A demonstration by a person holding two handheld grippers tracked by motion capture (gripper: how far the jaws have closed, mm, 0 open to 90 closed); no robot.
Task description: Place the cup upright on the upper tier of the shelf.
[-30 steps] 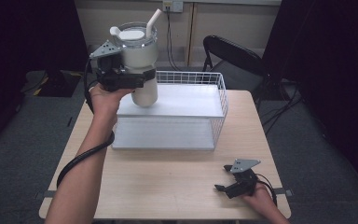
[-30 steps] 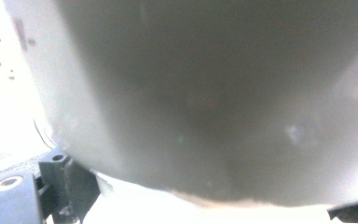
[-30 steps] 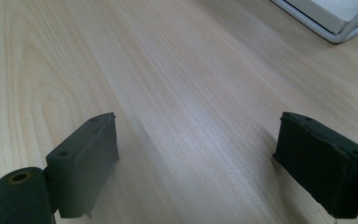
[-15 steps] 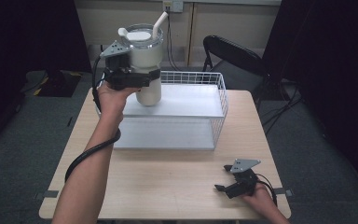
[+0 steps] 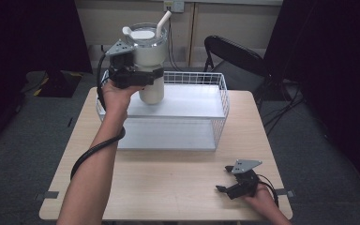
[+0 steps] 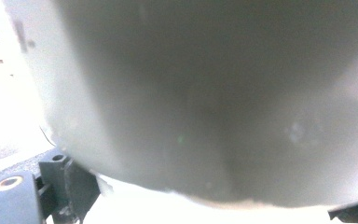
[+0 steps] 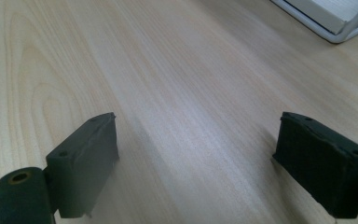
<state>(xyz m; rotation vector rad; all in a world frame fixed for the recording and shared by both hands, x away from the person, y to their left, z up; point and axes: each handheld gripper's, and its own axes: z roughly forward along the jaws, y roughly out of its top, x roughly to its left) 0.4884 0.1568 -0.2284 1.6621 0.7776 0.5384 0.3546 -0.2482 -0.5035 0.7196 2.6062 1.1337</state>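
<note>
Left tool (image 5: 138,77) pinches tumbler (image 5: 147,56) above basket (image 5: 222,91) at 11 o'clock for carrying; right tool (image 5: 236,185) spread, idle on surface (image 5: 168,187).

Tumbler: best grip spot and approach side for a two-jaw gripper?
Grip the tumbler around its straight upper body, coming in level from the side, as the left gripper does. It stands upright; the lid and straw block the top, and the narrower base looks less secure.

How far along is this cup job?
Done: the left gripper has clamped the white tumbler and lifted it. In hand: it hangs above the wire basket's near-left corner, apparently clear of the white tray. Left, probably: setting it down inside. The right gripper rests open on the table.
</note>
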